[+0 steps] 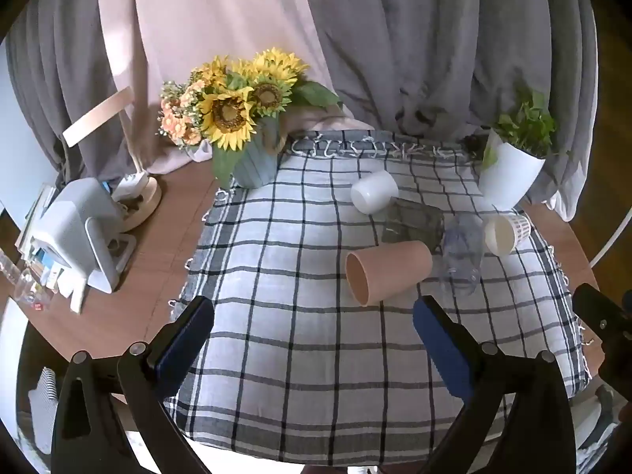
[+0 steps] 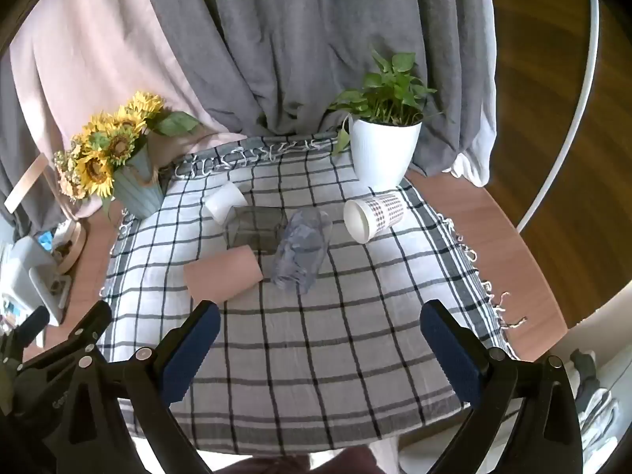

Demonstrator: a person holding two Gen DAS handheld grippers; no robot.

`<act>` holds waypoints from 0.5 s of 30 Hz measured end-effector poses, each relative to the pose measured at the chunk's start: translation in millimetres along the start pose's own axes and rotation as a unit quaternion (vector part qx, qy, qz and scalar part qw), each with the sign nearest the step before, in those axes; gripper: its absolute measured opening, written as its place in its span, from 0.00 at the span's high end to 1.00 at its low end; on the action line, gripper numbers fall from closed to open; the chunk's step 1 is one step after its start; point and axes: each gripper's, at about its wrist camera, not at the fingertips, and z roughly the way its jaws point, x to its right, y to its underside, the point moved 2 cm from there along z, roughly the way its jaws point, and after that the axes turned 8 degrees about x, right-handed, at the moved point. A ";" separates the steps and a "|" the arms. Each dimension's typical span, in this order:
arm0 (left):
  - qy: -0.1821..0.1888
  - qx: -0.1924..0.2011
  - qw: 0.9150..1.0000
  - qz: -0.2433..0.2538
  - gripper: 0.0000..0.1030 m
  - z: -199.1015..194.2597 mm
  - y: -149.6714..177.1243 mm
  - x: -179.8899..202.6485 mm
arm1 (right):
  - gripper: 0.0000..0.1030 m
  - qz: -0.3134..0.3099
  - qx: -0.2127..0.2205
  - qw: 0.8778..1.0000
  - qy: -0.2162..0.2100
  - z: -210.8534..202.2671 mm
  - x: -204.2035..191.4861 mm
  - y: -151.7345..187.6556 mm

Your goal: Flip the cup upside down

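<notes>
No writing I can read on any cup. From my left: the white cup (image 1: 374, 191) lies on its side on the checked cloth (image 1: 296, 316), far back. Next, the pink cup (image 1: 389, 272) lies on its side, mouth toward the left and slightly toward me, just beyond my left tongs (image 1: 314, 326), which are spread wide and empty. A clear cup (image 2: 302, 251) lies beside it; the patterned cup (image 2: 375, 215) lies mouth left, well ahead of my right tongs (image 2: 318, 333), also spread, empty.
</notes>
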 end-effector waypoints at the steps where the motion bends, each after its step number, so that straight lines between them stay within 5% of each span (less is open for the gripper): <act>1: -0.005 0.000 1.000 0.004 0.00 -0.2 -0.2 0.5 | 0.01 0.000 -0.002 1.000 0.000 0.1 0.0 0.1; 15: 0.001 -0.001 1.000 0.001 0.00 -2.1 1.6 3.4 | 0.01 0.000 -0.006 1.000 0.001 1.9 0.0 1.6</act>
